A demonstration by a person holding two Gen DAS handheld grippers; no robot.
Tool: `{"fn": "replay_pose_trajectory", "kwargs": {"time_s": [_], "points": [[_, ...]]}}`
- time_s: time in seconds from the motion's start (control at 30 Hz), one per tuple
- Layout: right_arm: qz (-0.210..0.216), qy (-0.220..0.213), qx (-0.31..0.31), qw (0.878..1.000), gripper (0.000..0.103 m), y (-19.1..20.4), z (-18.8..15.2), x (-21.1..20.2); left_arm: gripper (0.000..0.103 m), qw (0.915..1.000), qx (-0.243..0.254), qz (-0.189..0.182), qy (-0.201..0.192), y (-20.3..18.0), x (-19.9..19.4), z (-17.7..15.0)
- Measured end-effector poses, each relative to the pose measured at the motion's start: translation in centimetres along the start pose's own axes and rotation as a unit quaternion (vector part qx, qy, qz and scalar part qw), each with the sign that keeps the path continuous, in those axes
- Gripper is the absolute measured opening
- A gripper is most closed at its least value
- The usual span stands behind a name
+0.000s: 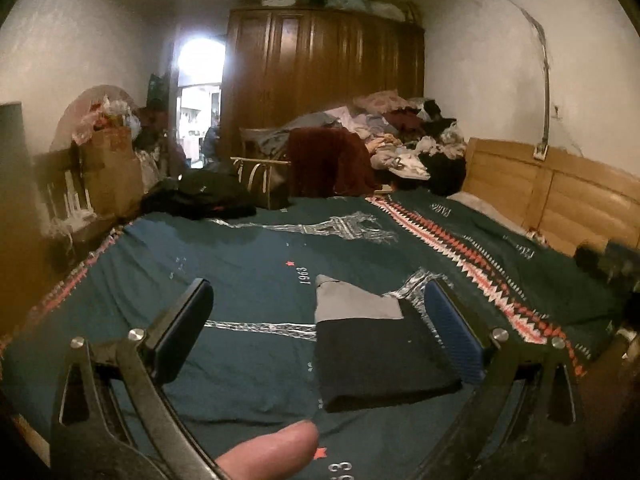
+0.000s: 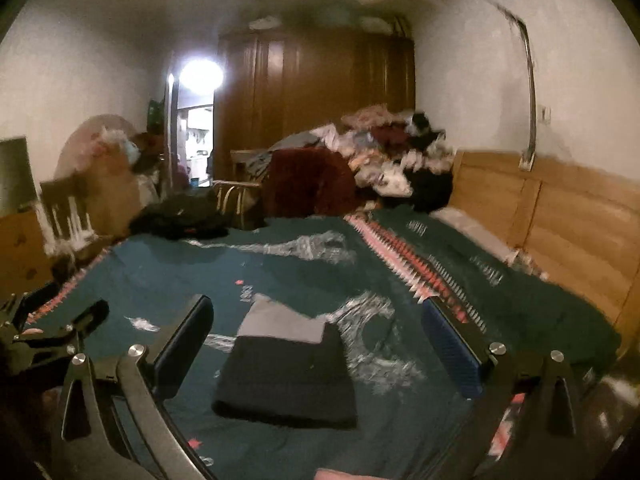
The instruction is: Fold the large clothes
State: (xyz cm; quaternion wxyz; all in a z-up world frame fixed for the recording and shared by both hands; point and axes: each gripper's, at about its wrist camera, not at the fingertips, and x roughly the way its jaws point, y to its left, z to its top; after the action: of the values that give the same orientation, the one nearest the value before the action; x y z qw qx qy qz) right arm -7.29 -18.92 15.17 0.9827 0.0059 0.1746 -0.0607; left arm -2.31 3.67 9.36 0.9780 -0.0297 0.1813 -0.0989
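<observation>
The folded garment (image 1: 380, 356) lies flat on the bedspread (image 1: 248, 264), a compact dark rectangle with a grey panel showing at its far end; in the right wrist view the same folded garment (image 2: 288, 372) sits near the front of the bed, clear of both grippers. The left gripper (image 1: 320, 320) hangs above it with jaws spread wide and nothing between the pads; the garment shows through the gap but is not touched. The right gripper (image 2: 316, 332) is likewise spread wide and empty; the left gripper also shows at the left edge of that view. A fingertip (image 1: 272, 452) of the person intrudes at the bottom of the left wrist view. The bedspread is dark teal with a tower print and a red-and-white zigzag band (image 1: 460, 248); a dark pile of clothes (image 1: 204, 196) rests at its far left corner; a mixed heap of laundry (image 1: 400, 140) stands beyond the bed, in front of a wooden wardrobe (image 1: 320, 72); a wooden headboard (image 1: 560, 196) runs along the right side.
</observation>
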Motion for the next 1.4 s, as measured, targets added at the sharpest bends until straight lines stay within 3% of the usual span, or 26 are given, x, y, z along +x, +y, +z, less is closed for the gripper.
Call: {"fn": "replay_pose_trajectory", "kwargs": {"time_s": [0.23,0.5,0.73,0.93,1.4], "points": [[0.030,0.058,0.004,0.998,0.103,-0.1,-1.4,2.5,0.103,0.9994,0.007,0.006,0.034,-2.0,-0.1,-1.5],[-0.024,0.128,0.016,0.991,0.103,-0.5,-4.9,6.6,0.103,0.9966,0.022,0.048,0.064,-3.0,0.7,-3.1],[-0.018,0.179,0.014,0.984,0.103,-0.4,-7.5,7.8,0.103,0.9920,0.048,0.052,0.104,-4.1,1.5,-5.1],[-0.051,0.175,-0.011,0.983,0.103,0.1,-8.8,7.3,0.103,0.9905,0.071,0.055,0.104,-5.2,1.2,-5.6],[-0.059,0.158,-0.016,0.986,0.103,0.5,-8.2,6.3,0.103,0.9904,0.090,0.063,0.085,-6.2,0.6,-5.2]]}}
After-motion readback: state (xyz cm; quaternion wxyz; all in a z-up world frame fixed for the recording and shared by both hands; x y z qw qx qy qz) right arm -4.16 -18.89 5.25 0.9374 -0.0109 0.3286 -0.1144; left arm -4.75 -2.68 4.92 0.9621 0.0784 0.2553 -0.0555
